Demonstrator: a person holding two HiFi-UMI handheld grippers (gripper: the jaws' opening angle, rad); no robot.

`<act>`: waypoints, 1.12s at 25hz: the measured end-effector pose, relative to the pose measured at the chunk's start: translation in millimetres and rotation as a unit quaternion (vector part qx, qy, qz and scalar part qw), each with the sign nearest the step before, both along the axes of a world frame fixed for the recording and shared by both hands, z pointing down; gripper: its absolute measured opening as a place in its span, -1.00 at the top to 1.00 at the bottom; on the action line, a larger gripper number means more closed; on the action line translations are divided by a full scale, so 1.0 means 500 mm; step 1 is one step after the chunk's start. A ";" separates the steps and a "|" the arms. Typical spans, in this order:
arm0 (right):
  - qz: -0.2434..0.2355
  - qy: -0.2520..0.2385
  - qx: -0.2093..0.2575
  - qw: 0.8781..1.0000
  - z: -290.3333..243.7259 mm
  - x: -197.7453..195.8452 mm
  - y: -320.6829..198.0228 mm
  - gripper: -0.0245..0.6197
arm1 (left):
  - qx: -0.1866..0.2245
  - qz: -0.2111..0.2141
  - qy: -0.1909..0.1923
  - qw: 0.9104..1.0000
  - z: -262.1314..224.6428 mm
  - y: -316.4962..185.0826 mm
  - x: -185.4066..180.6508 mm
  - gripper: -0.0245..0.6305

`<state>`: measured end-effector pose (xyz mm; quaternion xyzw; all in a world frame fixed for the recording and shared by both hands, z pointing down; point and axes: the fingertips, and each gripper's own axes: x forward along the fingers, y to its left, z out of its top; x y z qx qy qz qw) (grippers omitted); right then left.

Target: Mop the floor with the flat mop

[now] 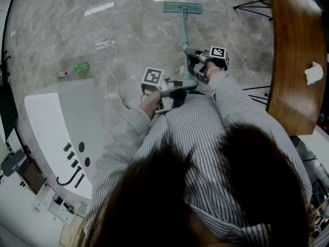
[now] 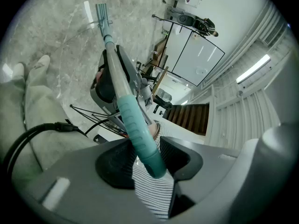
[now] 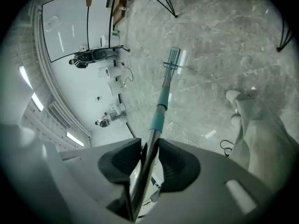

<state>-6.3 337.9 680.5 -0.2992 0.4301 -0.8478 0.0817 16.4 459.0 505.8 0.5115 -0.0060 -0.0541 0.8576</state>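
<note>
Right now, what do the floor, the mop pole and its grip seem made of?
The floor: likely polished marble or marble-look tile, grey veins, glossy lamp reflections. The pole: probably metal, silvery sheen. The grip: teal, ribbed, matte; likely plastic or rubber.

Person in a striped shirt [image 1: 205,138], with dark hair [image 1: 154,205].
Stripes are thin, grey on white (long sleeves with cuffs); trousers [image 3: 266,143] pale, shoes [image 3: 232,97] white.

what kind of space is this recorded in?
Probably a lab or studio-type hall, not a home: polished stone floor, tripod legs at its edge, loose cable trailing across it, and a long curved wooden counter.
</note>
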 end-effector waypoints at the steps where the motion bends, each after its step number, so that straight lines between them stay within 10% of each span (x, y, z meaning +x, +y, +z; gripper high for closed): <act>1: -0.002 0.002 -0.002 1.000 0.005 0.002 0.004 0.55 | -0.002 0.005 -0.002 1.000 0.000 0.004 0.004 0.48; 19: 0.004 0.001 -0.014 1.000 0.015 0.050 -0.022 0.57 | 0.017 0.053 -0.032 0.998 0.014 -0.014 0.067 0.43; 28: -0.008 0.029 0.006 1.000 -0.006 0.074 -0.210 0.56 | 0.026 -0.053 -0.014 0.998 -0.009 -0.223 0.082 0.38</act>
